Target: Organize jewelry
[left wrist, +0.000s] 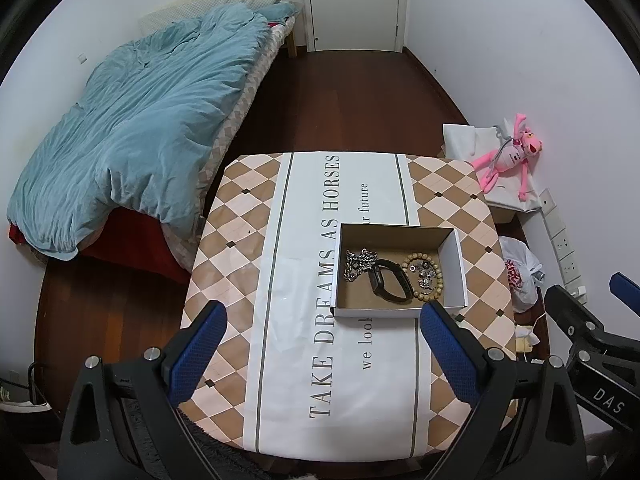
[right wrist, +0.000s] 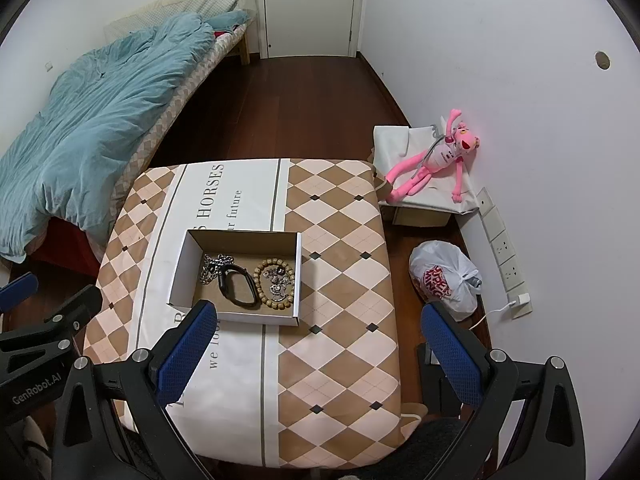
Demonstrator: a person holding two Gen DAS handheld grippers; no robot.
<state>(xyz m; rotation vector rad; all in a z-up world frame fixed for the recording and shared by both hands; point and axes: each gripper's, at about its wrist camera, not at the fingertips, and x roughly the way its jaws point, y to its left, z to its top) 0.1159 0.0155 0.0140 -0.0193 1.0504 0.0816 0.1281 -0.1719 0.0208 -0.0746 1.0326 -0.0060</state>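
We're in a home bedroom: bed with rumpled blue duvet (left wrist: 132,128), white door (left wrist: 354,4), wood floor, pink plush toy (right wrist: 434,158).

Both the left tongs (left wrist: 322,350) and the right tongs (right wrist: 320,350) hang side by side, jaws spread wide, gripping nothing.
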